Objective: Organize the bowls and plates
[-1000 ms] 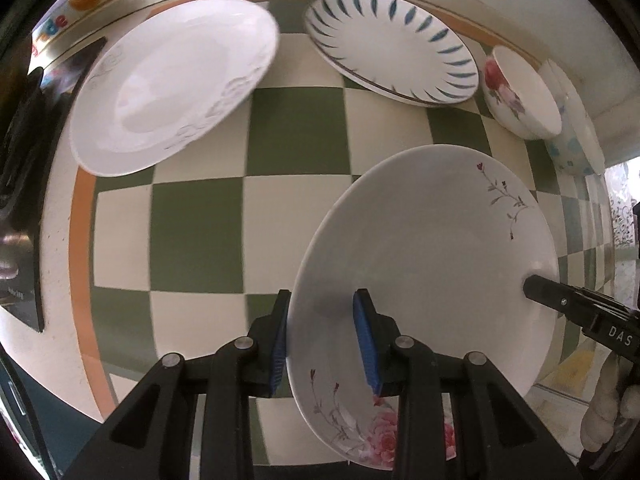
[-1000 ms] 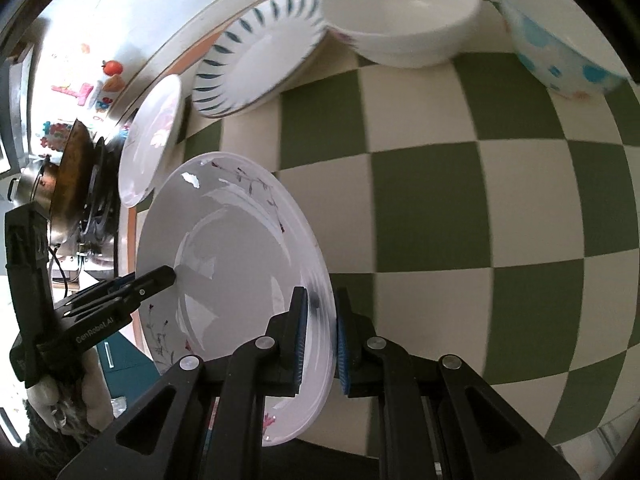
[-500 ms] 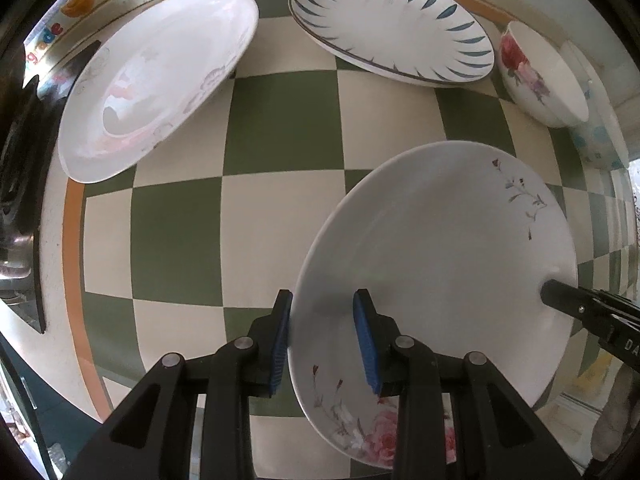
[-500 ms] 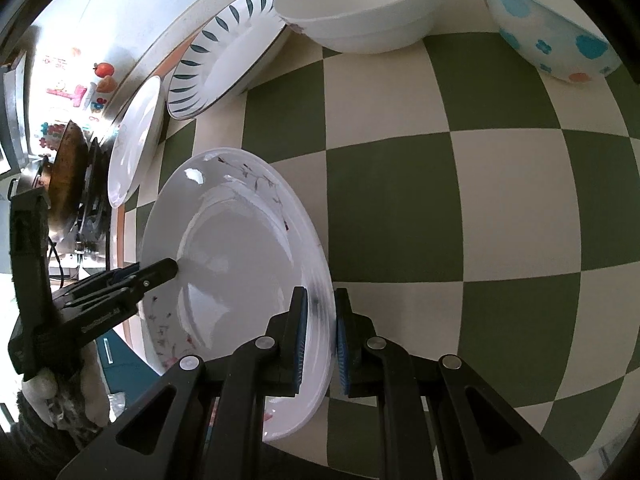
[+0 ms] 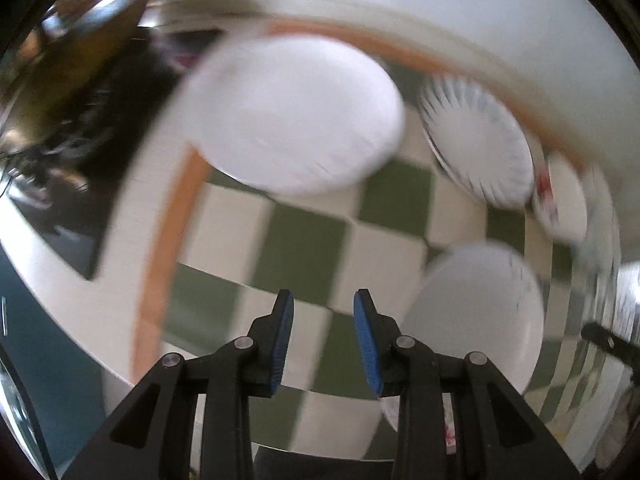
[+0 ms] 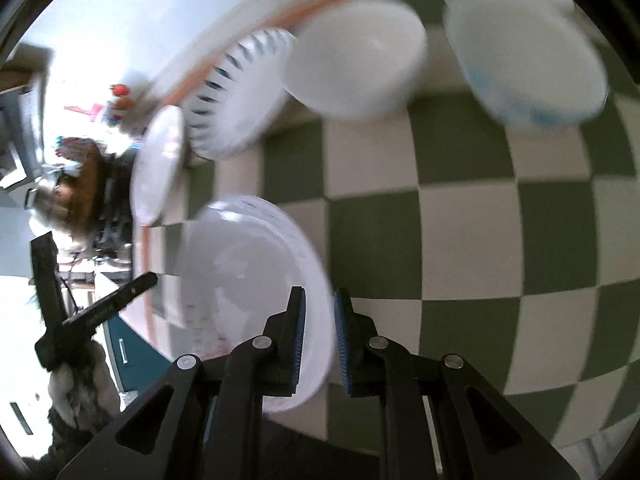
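I see right gripper (image 6: 319,334) clamping floral plate (image 6: 248,280) rim, nothing on it | left gripper (image 5: 323,342) parted, holding nothing, plate to its right | bowls (image 6: 356,60) far ahead, contents blurred

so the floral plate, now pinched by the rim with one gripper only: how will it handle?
Floral plate looks glazed, so probably slippery between the right gripper pads. The one-sided rim grip likely lets it droop. Looks ceramic: stiff, probably chips if dropped.

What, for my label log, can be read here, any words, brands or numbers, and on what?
Pale lettering on a black finger of the left gripper, right wrist view: too blurred to read.
No other text; the round white plate in the right gripper shows only blurred pattern.
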